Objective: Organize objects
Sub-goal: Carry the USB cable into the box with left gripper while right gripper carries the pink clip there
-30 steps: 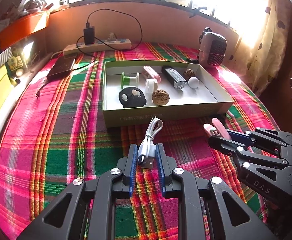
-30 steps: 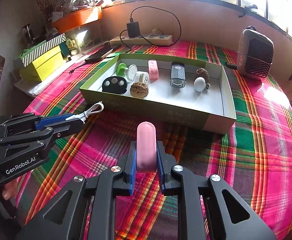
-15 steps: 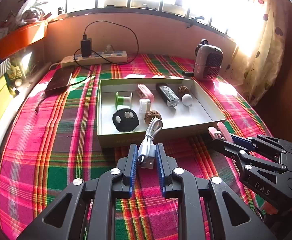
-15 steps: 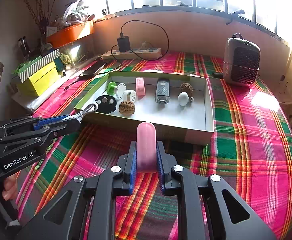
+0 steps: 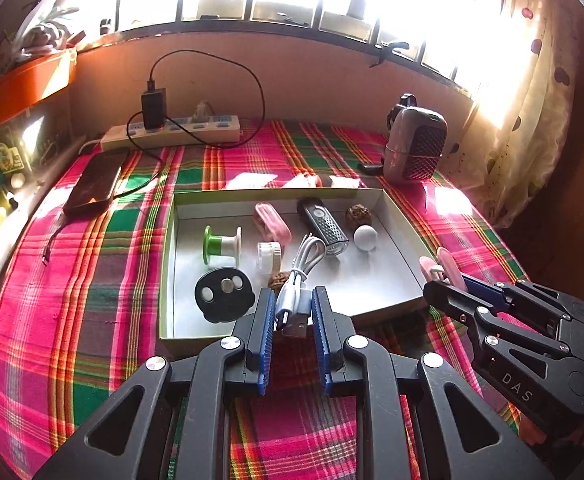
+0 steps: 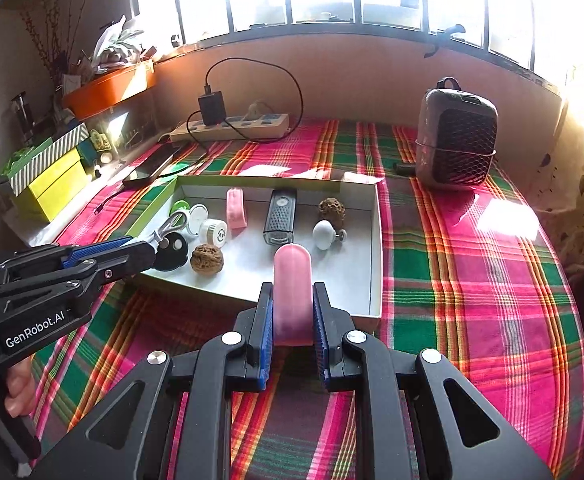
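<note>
Your left gripper (image 5: 292,312) was clamped on the coiled white USB cable (image 5: 298,280), your right gripper (image 6: 292,316) on the pink rounded plastic case (image 6: 292,292), both above the shallow cardboard tray's (image 6: 376,248) near edge. The loose coil could snag there.

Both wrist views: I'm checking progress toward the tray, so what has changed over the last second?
Both hands rose and advanced: the left gripper, carrying the white USB cable, and the right gripper, carrying the pink clip, now hang over the near edge of the tray. Nothing was let go. Both grips and the tray's contents stayed as they were.
</note>
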### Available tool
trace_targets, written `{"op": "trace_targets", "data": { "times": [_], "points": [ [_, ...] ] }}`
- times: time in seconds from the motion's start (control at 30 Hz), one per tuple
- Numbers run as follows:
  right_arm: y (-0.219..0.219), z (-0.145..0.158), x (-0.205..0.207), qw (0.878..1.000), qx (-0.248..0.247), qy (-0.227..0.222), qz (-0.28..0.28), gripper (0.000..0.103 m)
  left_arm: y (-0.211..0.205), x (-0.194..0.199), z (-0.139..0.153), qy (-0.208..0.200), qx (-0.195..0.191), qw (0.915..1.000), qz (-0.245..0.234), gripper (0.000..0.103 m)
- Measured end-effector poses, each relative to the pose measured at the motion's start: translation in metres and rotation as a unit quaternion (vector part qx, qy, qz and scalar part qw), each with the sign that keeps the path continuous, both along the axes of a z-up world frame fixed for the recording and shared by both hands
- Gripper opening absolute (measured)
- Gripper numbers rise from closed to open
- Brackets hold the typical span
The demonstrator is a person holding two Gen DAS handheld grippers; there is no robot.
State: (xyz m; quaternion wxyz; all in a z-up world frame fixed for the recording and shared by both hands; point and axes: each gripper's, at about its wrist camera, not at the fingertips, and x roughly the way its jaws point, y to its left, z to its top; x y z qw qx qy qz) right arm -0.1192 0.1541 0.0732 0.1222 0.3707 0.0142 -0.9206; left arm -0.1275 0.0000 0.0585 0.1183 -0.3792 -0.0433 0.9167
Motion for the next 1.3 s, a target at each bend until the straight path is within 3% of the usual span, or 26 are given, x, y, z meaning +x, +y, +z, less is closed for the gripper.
{"op": "trace_targets", "data": {
  "times": [0.7,1.3],
  "points": [
    [0.006,-0.023,-0.053,0.999,0.003,-0.036,-0.006,0.019,0.025,-0.059,-0.016,-0.027,0.011,0.9996,0.005,0.017],
    [0.005,-0.035,-0.066,0.998,0.004,-0.056,0.005,0.019,0.033,-0.081,-0.034,-0.050,0.013,0.9984,0.022,0.017]
  ]
}}
